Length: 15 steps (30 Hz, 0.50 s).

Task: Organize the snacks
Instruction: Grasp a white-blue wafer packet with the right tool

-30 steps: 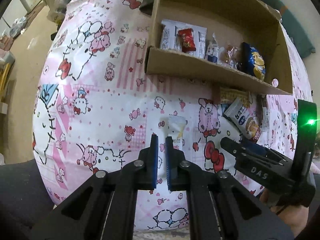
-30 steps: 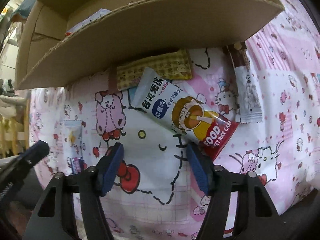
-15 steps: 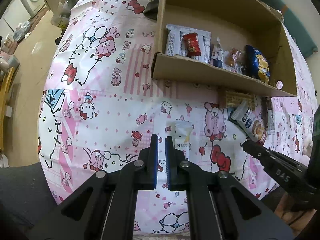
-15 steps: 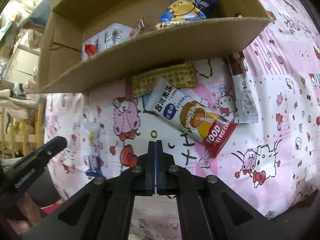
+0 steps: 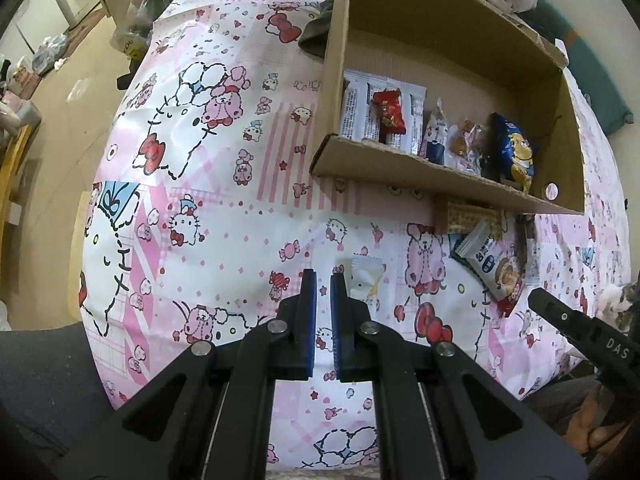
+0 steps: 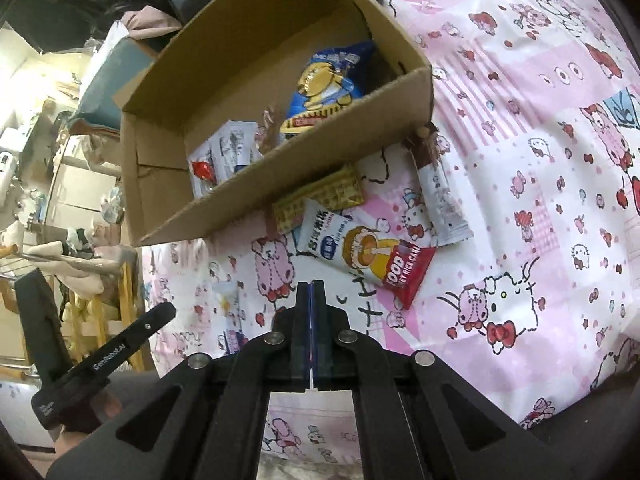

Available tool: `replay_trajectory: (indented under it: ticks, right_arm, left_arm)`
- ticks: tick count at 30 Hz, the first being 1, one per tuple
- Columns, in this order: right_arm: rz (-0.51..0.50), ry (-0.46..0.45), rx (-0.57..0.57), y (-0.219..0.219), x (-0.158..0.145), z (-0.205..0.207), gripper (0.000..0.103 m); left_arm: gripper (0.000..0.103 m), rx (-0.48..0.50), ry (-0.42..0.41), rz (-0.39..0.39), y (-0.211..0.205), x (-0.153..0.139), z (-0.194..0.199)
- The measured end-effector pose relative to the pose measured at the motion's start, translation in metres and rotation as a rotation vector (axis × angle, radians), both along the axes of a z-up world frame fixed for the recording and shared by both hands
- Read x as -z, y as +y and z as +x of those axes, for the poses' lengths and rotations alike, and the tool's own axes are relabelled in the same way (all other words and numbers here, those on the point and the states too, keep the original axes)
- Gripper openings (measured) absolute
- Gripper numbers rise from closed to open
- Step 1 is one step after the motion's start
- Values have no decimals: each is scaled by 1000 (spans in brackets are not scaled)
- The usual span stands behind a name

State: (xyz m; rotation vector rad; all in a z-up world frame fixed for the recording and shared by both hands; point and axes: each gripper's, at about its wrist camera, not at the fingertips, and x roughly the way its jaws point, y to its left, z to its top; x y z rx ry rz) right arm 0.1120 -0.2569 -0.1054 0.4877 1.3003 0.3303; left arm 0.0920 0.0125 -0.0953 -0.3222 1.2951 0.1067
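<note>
Snacks not yet sorted lie just outside the cardboard box (image 6: 280,216). Both the left gripper (image 5: 323,280) and right gripper (image 6: 311,286) are clenched, empty. Jaws should be opened before the rice cake packet (image 6: 368,258) is approached squarely across its width.

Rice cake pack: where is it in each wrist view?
Left wrist: rice cake pack right of centre, just below the box front wall.
Right wrist: centre, just above the claw tips.
Shared landmark: the yellow wafer pack between it and the box.
</note>
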Motion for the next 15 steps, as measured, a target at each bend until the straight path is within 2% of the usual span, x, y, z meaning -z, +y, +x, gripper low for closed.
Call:
replay_trajectory:
  ticks: [1, 2, 3, 4, 5, 6, 7, 12, 15]
  right_arm:
    - [-3, -10, -17, 7, 0, 0, 1]
    - [2, -12, -45, 16, 1, 1, 7]
    - [24, 0, -77, 25, 2, 2, 8]
    - [35, 8, -107, 36, 4, 2, 16]
    - [25, 10, -138, 47, 6, 2, 39]
    - [6, 6, -174, 61, 8, 1, 53]
    - [-6, 2, -206, 74, 10, 0, 61]
    - [-126, -18, -364, 139, 26, 1, 60]
    - [-171, -2, -410, 163, 44, -1, 51]
  left_arm:
    - [5, -7, 0, -1, 2, 0, 0]
    - [5, -16, -1, 0, 3, -1, 0]
    - [5, -30, -1, 2, 7, -2, 0]
    - [5, -41, -2, 4, 10, -2, -1]
    - [5, -51, -2, 11, 13, -3, 0]
    - [5, -64, -4, 27, 17, -5, 0]
    - [5, -74, -3, 38, 20, -5, 0]
    - [5, -121, 6, 99, 38, -4, -1]
    - [5, -134, 22, 89, 47, 1, -2]
